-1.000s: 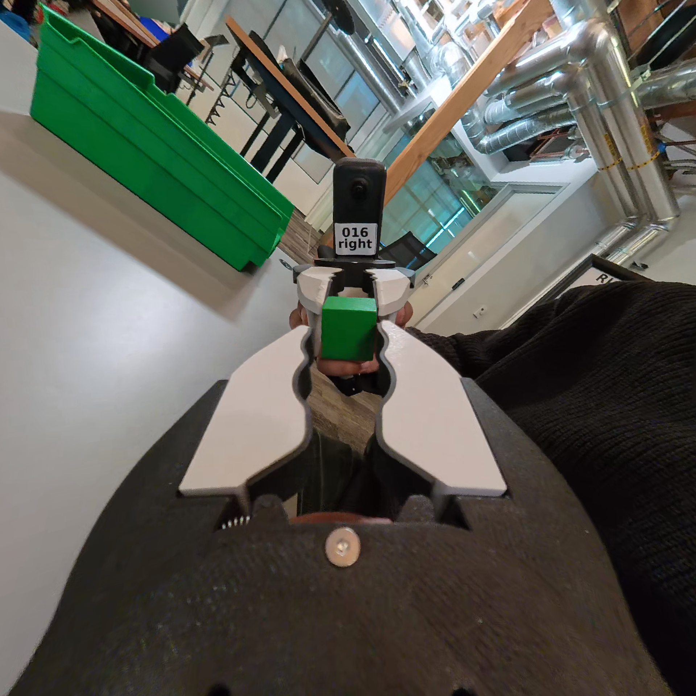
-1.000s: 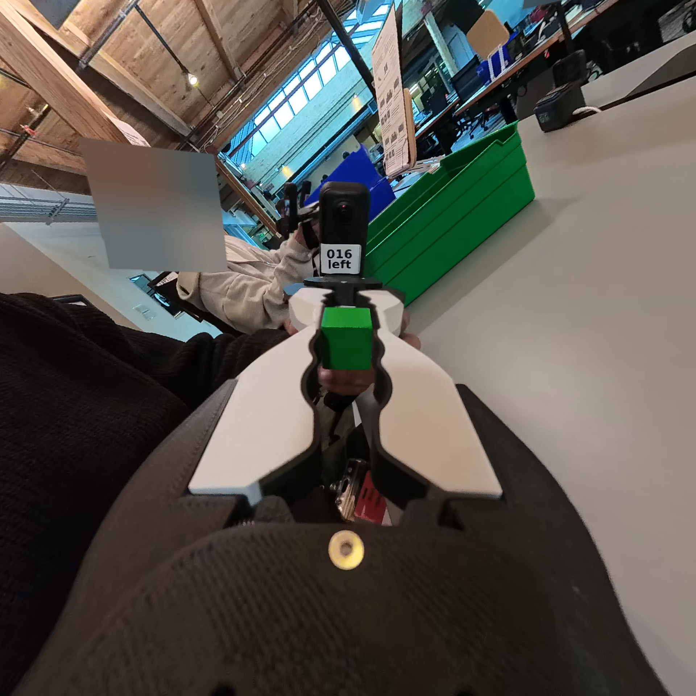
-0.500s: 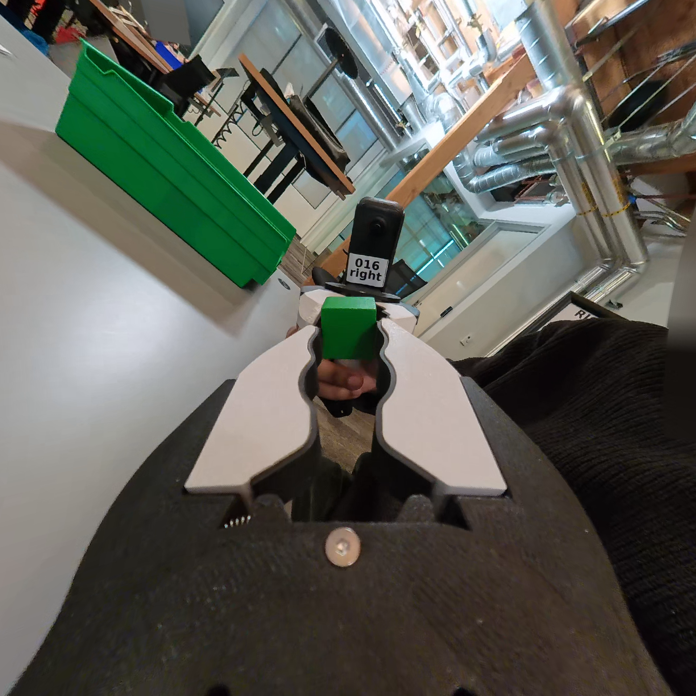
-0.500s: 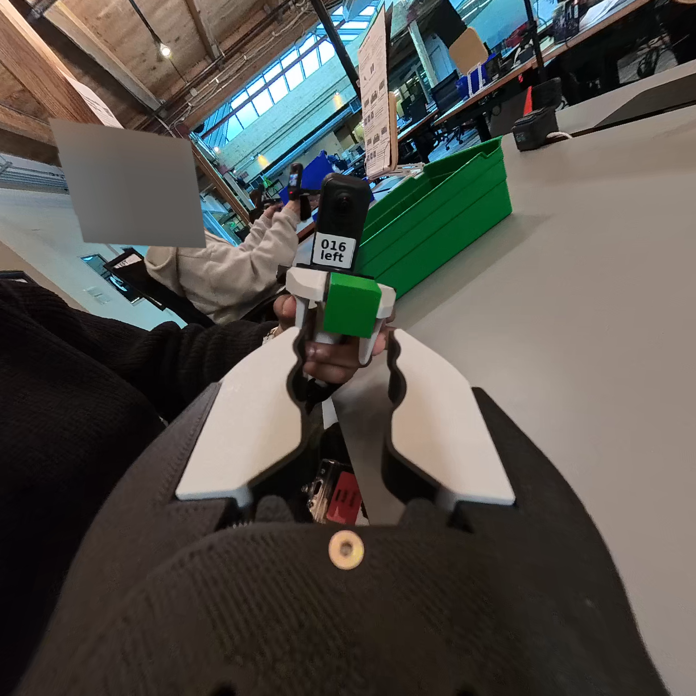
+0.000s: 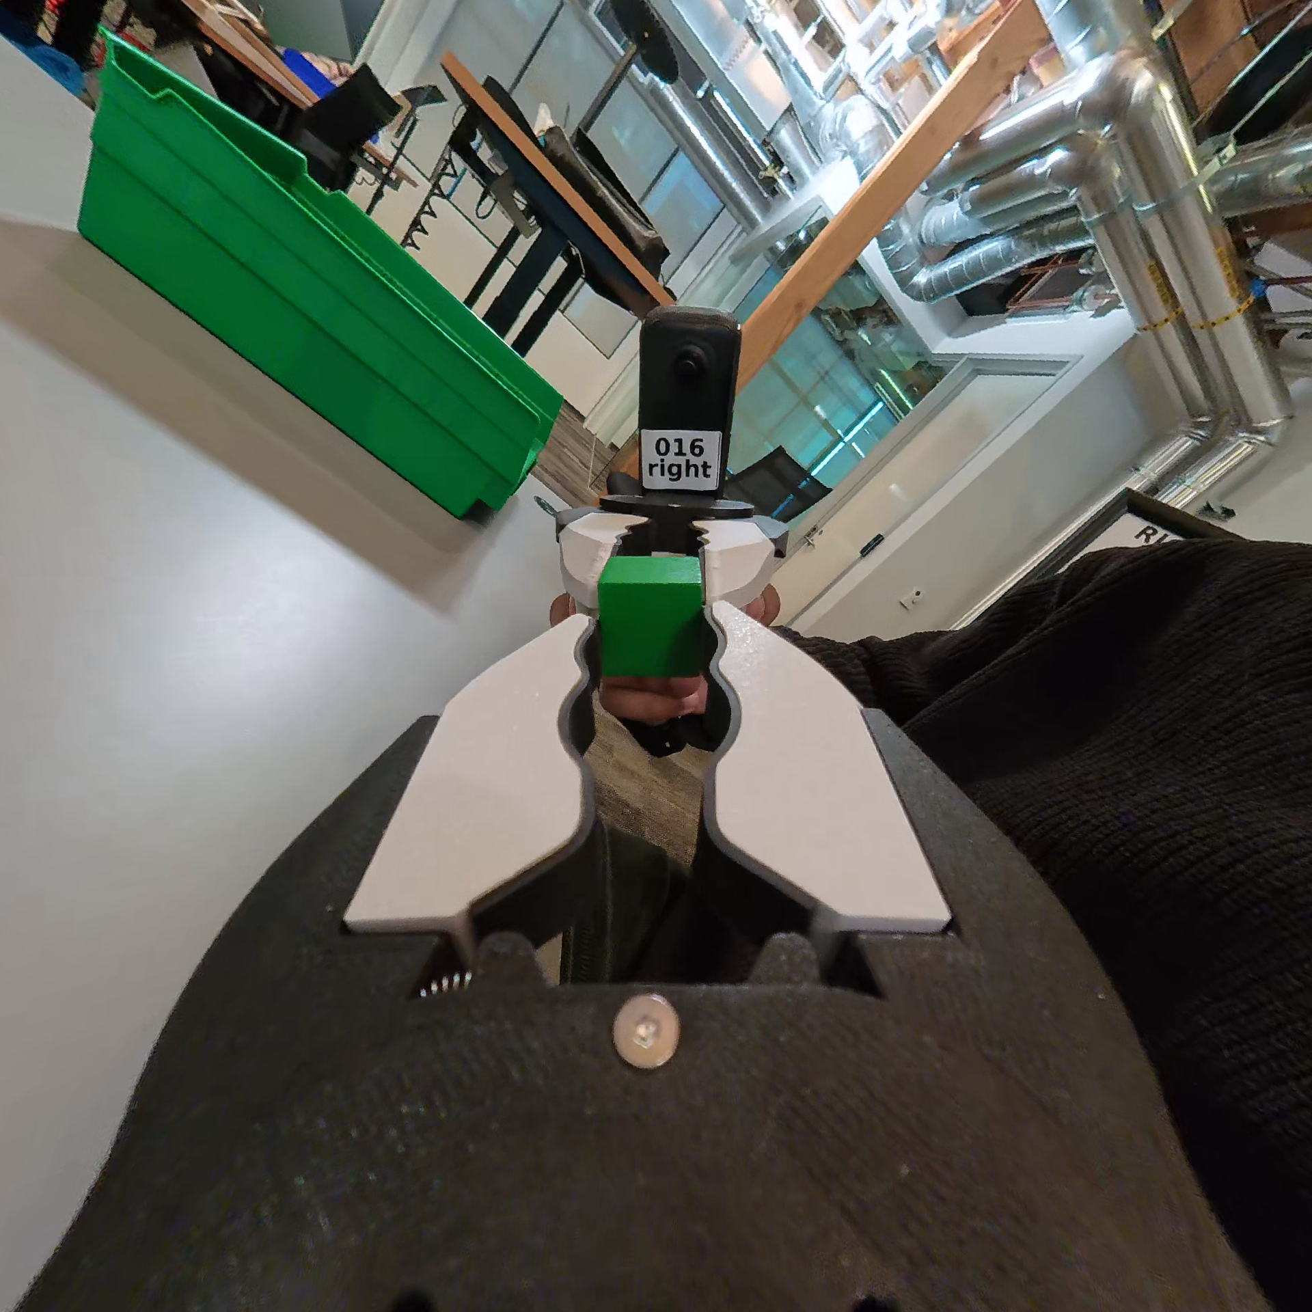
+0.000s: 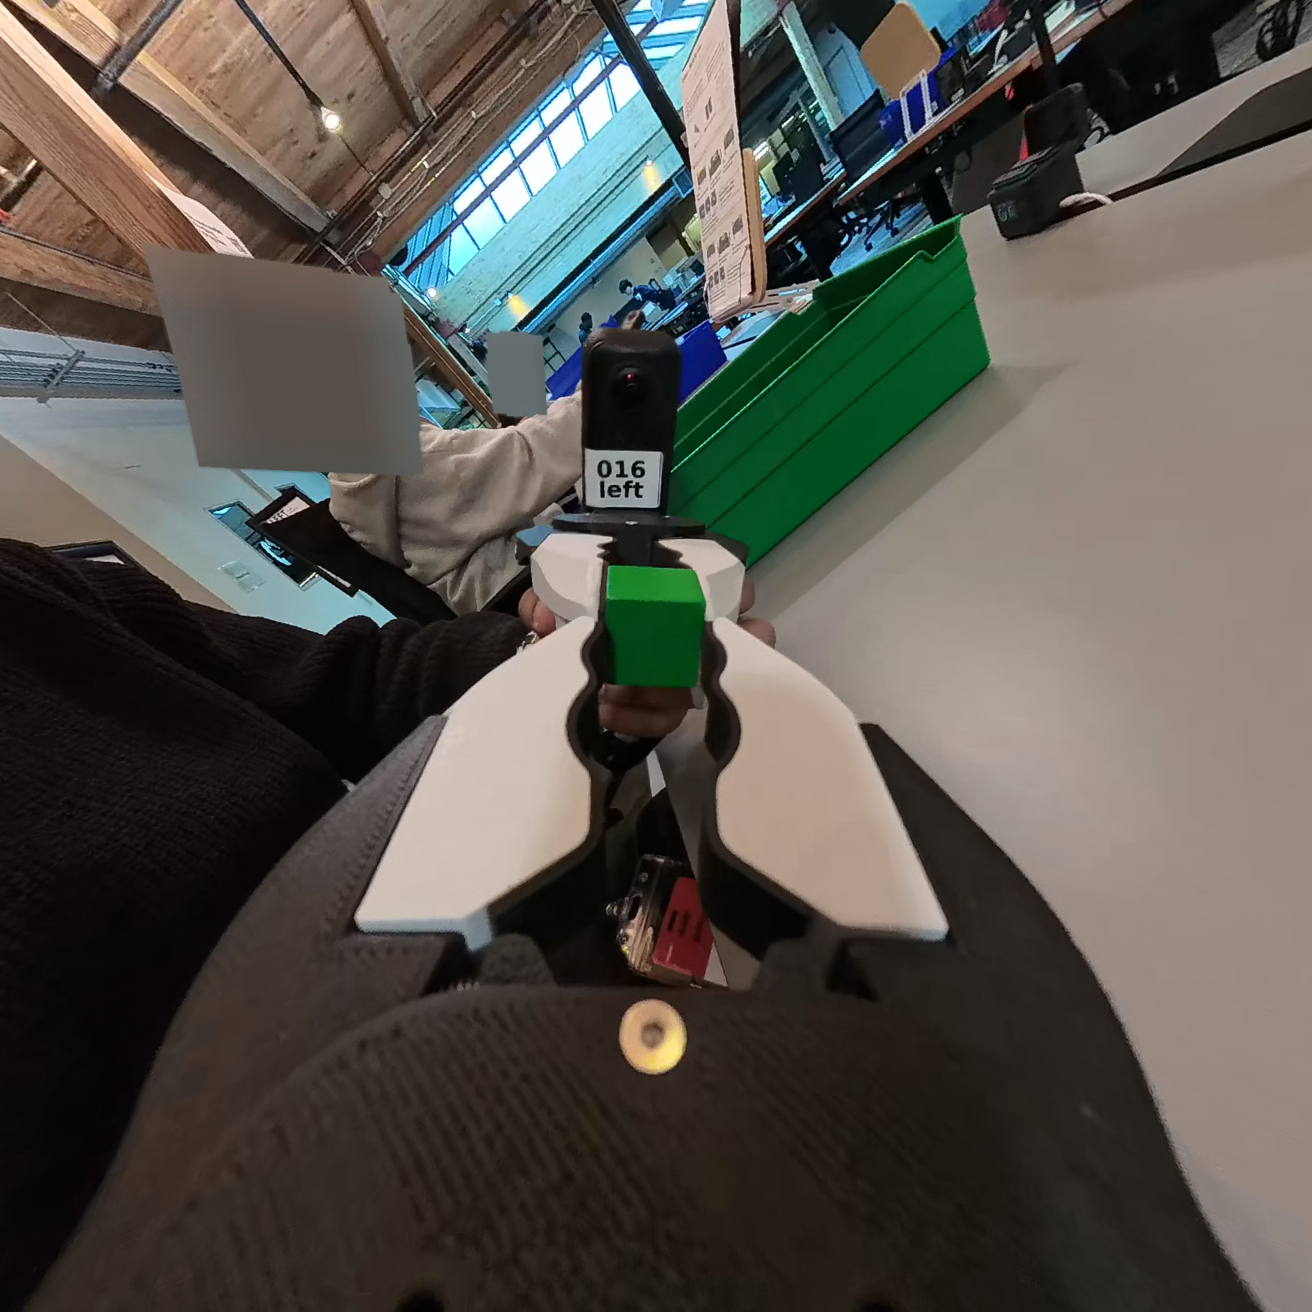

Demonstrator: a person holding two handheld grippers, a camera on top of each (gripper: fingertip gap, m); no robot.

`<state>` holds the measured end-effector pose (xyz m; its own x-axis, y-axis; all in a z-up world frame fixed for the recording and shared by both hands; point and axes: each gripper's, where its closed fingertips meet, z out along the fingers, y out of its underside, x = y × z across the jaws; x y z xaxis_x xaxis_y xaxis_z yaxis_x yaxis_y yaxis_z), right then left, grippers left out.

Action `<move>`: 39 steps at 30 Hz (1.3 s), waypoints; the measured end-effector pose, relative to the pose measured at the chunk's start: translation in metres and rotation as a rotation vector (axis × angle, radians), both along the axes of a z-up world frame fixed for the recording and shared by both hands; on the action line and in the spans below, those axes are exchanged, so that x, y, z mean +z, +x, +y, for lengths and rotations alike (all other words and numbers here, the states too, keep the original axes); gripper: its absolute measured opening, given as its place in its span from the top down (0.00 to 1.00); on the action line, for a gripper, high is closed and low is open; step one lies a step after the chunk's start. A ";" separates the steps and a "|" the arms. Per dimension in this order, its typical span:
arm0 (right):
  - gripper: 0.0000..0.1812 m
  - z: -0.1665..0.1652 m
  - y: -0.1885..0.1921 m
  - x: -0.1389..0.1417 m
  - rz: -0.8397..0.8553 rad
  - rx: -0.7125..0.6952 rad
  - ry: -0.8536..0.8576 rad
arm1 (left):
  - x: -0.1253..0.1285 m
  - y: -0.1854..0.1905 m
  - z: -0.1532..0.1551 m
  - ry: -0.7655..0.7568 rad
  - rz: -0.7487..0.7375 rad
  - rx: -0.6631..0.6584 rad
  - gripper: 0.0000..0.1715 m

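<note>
While both my claws, left [image 5: 649,639] and right [image 6: 649,642], clamp the green block [image 5: 649,618] near the green bin [image 5: 305,298], I hold them level.

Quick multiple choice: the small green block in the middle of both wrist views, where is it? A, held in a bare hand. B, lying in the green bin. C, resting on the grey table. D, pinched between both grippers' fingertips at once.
D: the green block sits between the left gripper fingertips and the facing right gripper fingertips, clear of the grey table and green bin.
</note>
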<state>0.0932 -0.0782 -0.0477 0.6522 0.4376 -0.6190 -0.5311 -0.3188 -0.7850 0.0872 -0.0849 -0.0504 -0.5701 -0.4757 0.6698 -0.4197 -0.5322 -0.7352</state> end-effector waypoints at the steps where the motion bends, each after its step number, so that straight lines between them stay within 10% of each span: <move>1: 0.85 0.000 0.000 0.000 0.006 0.004 0.000 | 0.000 0.000 0.000 -0.002 -0.004 0.000 0.84; 8: 0.86 -0.007 0.024 0.024 -0.014 -0.031 0.059 | 0.000 0.001 0.001 0.002 -0.001 0.010 0.79; 15: 0.86 -0.072 0.218 0.076 -0.700 -0.338 -0.047 | -0.009 0.002 0.002 0.059 0.012 0.007 0.80; 22: 0.85 -0.169 0.404 -0.020 -1.310 0.057 -0.766 | -0.026 0.006 -0.008 0.141 0.039 -0.028 0.80; 27: 0.85 -0.187 0.429 -0.066 -1.410 0.377 -0.953 | -0.038 0.009 -0.022 0.185 0.061 -0.071 0.80; 39: 0.85 -0.177 0.433 -0.111 -1.470 0.630 -0.947 | -0.046 0.021 -0.037 0.115 0.095 -0.122 0.80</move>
<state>0.5257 -0.2552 -0.1584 0.7229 0.6874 0.0701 0.6820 -0.7262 0.0872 0.1086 -0.1220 -0.0969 -0.5647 -0.4838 0.6687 -0.5464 -0.3880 -0.7422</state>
